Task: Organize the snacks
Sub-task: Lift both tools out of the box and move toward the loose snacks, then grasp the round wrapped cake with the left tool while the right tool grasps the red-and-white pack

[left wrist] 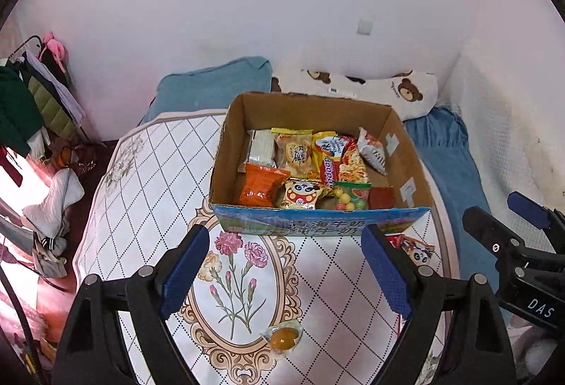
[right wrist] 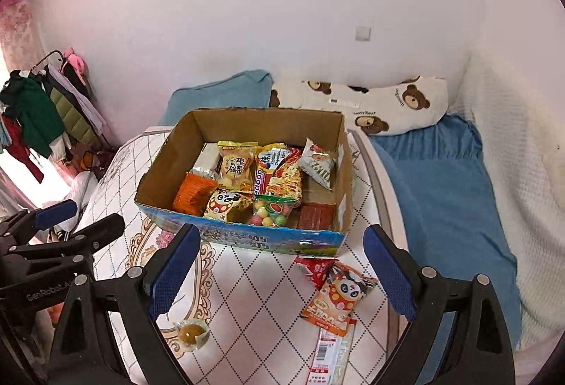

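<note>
We hold both claws above the patterned surface (left wrist: 148, 173), angled down at it, with the cardboard box (left wrist: 310, 109) on its far half. Our left claw (left wrist: 286, 265) is released, its blue pads wide apart with nothing between them; below the gap we see the printed flower oval and, nearer to us, a small clear-wrapped amber sweet (left wrist: 282, 337) lying on the surface by itself. Our right claw (right wrist: 279, 265) is released too, jaws spread and empty.

The box is open at the top and holds most of the snacks: an orange packet (left wrist: 263, 185) at its near left, a panda packet (left wrist: 302, 196) beside it, a bag of coloured candy balls (left wrist: 348, 197) and a dark red block (left wrist: 381, 197) along the near wall. Farther in lie a silvery white pack (left wrist: 261, 146), a yellow rice-cracker bag (left wrist: 295, 152), a red and yellow noodle-print bag (left wrist: 344, 157) and a small white bag (left wrist: 372, 152) leaning at the far right.

Outside the box, near its right front corner, three snacks lie on the surface: a red packet (right wrist: 316, 270), a second panda packet (right wrist: 340, 296) overlapping it, and a long clear-wrapped bar (right wrist: 330, 353) closest to us. Beyond the surface are a blue blanket (right wrist: 441, 180) and a bear-print pillow (right wrist: 388, 102) against the white wall.
</note>
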`<action>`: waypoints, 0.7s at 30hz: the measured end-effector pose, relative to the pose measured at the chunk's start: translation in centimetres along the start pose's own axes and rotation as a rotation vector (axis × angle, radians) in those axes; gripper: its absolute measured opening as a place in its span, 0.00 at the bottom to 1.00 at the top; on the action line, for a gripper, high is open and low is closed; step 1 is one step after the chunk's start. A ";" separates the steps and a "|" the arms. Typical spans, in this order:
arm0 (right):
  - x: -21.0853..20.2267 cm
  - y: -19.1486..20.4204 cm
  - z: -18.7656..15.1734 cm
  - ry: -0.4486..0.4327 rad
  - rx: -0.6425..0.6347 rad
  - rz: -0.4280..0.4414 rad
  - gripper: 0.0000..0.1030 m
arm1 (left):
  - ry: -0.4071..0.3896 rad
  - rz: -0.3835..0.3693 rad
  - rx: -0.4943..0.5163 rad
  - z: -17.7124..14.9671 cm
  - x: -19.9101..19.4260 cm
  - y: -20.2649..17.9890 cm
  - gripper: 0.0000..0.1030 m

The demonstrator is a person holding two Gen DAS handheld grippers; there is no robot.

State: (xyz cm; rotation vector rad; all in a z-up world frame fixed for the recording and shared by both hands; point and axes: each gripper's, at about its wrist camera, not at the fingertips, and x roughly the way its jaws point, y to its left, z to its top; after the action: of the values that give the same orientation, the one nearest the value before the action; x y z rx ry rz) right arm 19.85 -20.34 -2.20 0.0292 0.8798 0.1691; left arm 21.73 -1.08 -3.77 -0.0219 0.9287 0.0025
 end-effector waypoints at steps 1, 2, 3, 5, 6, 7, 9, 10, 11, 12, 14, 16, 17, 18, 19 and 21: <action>-0.5 0.0 -0.1 -0.005 0.003 0.001 0.93 | -0.005 -0.005 0.002 -0.1 -0.4 -0.1 0.85; -1.0 0.0 -0.3 -0.012 0.011 0.005 0.93 | -0.009 -0.012 0.002 -0.2 -0.7 -0.1 0.85; -1.4 0.0 -0.4 -0.017 0.016 0.010 0.93 | -0.012 -0.013 0.001 -0.3 -0.9 -0.2 0.85; -2.1 0.0 -0.8 -0.024 0.031 0.018 0.94 | -0.012 -0.023 -0.001 -0.3 -1.2 -0.3 0.85; -2.3 -0.1 -1.0 -0.023 0.044 0.025 0.94 | -0.013 -0.027 -0.005 -0.4 -1.3 -0.2 0.85; -2.4 -0.3 -1.3 -0.020 0.057 0.031 0.94 | -0.011 -0.029 -0.008 -0.6 -1.3 -0.2 0.85; -2.3 -0.8 -2.0 -0.002 0.083 0.032 0.94 | 0.010 -0.028 -0.007 -1.0 -0.9 -0.1 0.85; -1.9 -1.4 -2.6 0.019 0.106 0.031 0.94 | 0.030 -0.030 -0.011 -1.4 -0.3 0.0 0.85; -1.4 -2.0 -3.3 0.044 0.127 0.027 0.94 | 0.057 -0.028 -0.013 -1.8 0.4 0.2 0.85; -0.9 -2.6 -3.9 0.064 0.142 0.020 0.94 | 0.088 -0.026 -0.014 -2.3 1.2 0.4 0.85; 0.6 -4.3 -5.8 0.132 0.186 -0.002 0.95 | 0.158 -0.017 -0.014 -3.7 3.1 0.9 0.85; 2.4 -5.9 -8.2 0.215 0.229 -0.017 0.95 | 0.245 -0.004 -0.004 -5.6 5.6 1.3 0.85; 3.6 -6.8 -9.6 0.267 0.247 -0.030 0.95 | 0.282 -0.003 -0.001 -6.5 6.7 1.5 0.85; 4.9 -7.6 -11.2 0.316 0.269 -0.040 0.95 | 0.321 0.000 0.003 -7.5 7.8 1.8 0.85; 5.8 -8.2 -12.5 0.352 0.283 -0.046 0.95 | 0.380 0.014 0.008 -9.0 9.4 2.1 0.85; 8.3 -9.5 -15.8 0.447 0.319 -0.054 0.95 | 0.475 0.010 0.020 -11.2 11.8 2.4 0.85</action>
State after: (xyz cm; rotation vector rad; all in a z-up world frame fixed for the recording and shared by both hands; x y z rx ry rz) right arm 14.21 -29.11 -19.51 0.2728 1.3458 -0.0198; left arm 19.82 0.96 -19.98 0.0009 1.4034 -0.0025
